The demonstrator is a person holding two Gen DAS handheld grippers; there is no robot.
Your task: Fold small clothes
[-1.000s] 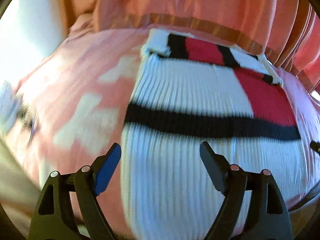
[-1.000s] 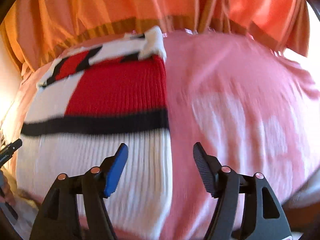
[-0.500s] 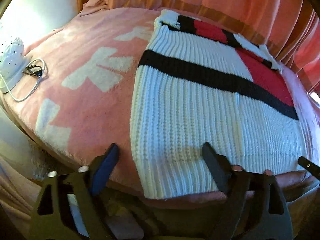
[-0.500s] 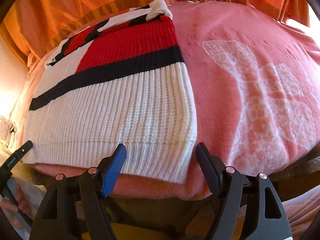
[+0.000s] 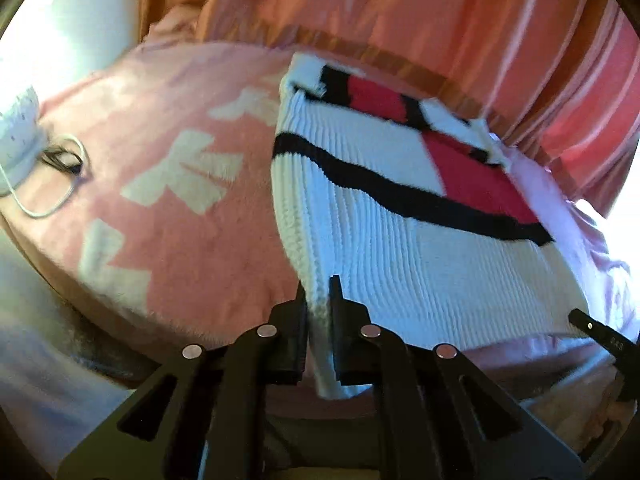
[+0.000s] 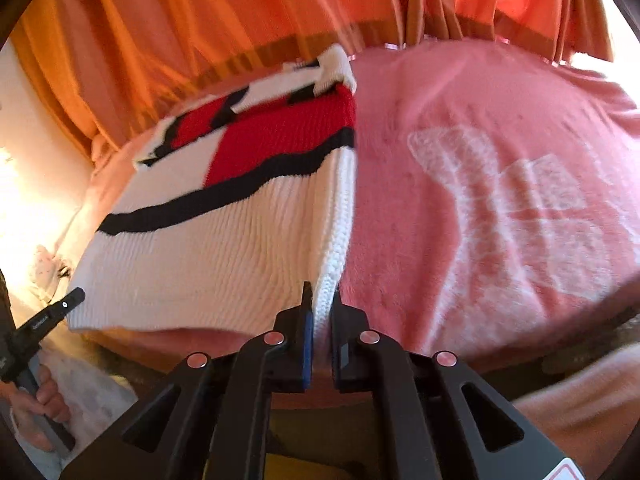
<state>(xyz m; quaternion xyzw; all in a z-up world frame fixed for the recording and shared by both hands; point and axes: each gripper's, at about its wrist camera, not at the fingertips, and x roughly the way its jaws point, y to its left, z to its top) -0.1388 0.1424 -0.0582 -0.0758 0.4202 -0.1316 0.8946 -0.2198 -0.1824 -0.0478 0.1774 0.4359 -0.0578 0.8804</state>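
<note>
A white knit sweater with a black stripe and red blocks lies flat on a pink blanket. My left gripper is closing its jaws on the sweater's near left hem corner, and the pads pinch the white knit. In the right wrist view the same sweater spreads to the left. My right gripper is closing on its near right hem corner, with the knit squeezed between the pads. Both corners ride slightly up off the blanket. Each wrist view catches the other gripper's tip at its edge.
The blanket with white figures covers a bed whose near edge lies just below the grippers. Orange curtains hang behind the sweater's collar. A white round device with a looped cable sits at the far left. A hand holds the left tool.
Both grippers pulled back toward the near bed edge with jaws wide, then shut on the sweater's two near hem corners. The corners now rise a little.
</note>
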